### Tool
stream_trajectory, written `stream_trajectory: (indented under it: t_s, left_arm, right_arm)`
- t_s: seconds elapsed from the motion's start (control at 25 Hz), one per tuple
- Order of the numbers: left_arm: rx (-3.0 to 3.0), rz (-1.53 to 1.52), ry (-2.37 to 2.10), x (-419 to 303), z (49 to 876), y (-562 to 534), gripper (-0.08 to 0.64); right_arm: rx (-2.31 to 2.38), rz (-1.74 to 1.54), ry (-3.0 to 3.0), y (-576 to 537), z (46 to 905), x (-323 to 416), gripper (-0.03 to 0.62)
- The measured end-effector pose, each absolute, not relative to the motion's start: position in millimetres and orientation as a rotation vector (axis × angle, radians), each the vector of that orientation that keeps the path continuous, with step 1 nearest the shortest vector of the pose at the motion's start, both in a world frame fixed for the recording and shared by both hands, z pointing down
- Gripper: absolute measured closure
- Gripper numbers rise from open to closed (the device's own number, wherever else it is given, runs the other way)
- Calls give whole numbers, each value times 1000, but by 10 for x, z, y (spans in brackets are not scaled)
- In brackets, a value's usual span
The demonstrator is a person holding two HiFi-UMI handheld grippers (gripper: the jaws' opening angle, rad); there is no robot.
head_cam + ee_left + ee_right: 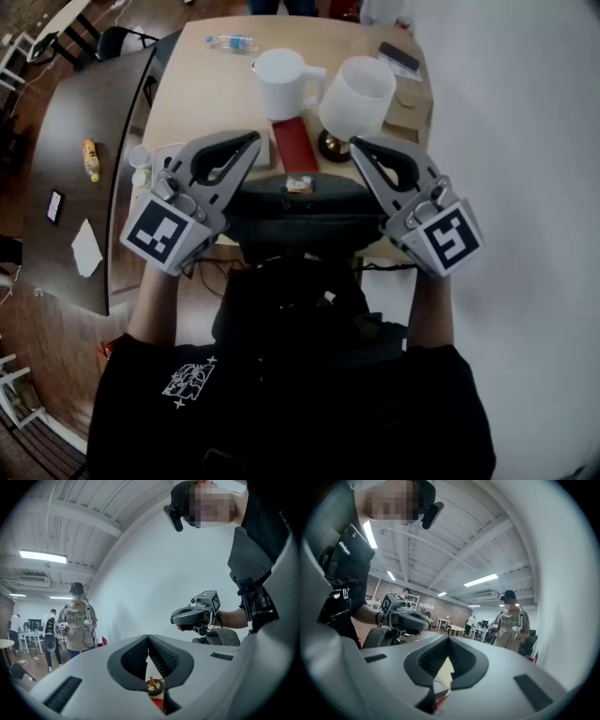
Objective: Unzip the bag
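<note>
A pale wooden desk [202,98] carries a white jug [281,80], a white-shaded lamp [356,94] beside it, a red book [295,143] before them, a clear bottle [230,42] far back, and a black bag [300,202] at the near edge

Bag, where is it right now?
Head view, centre: the black bag lies between the left gripper and right gripper, just nearer than the red book and lamp.

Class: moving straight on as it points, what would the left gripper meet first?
Probably the table lamp: its dark base and brass stem show straight beyond the left gripper's shut jaws. Height is unclear; it might pass over.
</note>
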State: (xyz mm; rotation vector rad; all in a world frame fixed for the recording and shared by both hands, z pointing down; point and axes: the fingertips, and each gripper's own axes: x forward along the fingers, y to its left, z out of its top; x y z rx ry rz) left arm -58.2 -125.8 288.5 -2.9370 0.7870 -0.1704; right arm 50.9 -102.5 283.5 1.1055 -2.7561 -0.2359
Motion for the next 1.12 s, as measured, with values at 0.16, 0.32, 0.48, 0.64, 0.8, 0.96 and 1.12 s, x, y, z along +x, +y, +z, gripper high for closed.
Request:
stream_trajectory:
  t_s: [0.16, 0.32, 0.48, 0.64, 0.8, 0.96, 1.12]
  left_arm:
    - [-2970, -234, 704, -536, 2951, -1164, 554]
    - [-3019, -281, 597, -486, 3002, -1075, 554]
    - [-3067, -365, 415, -423, 3075, -942, 552]
    - [-3105, -405, 240, -356, 3095, -820, 552]
    - [-3102, -557, 26, -346, 3224, -678, 491]
    - [-3131, -612, -156, -336, 3261, -588, 489]
    - [-3142, -657, -283, -312, 3264, -563, 472]
  right_arm:
    - [1053, -225, -2758, -945, 2832, 441, 569]
    - [943, -221, -2790, -826, 2856, 395, 569]
    - [774, -206, -2813, -679, 2929, 310, 569]
    - [586, -152, -2847, -524, 3023, 213, 568]
    - [419, -76, -2840, -411, 3123, 194, 512]
    - [302, -30, -2807, -349, 3193, 186, 512]
    - [218, -5, -2787, -338, 3223, 148, 499]
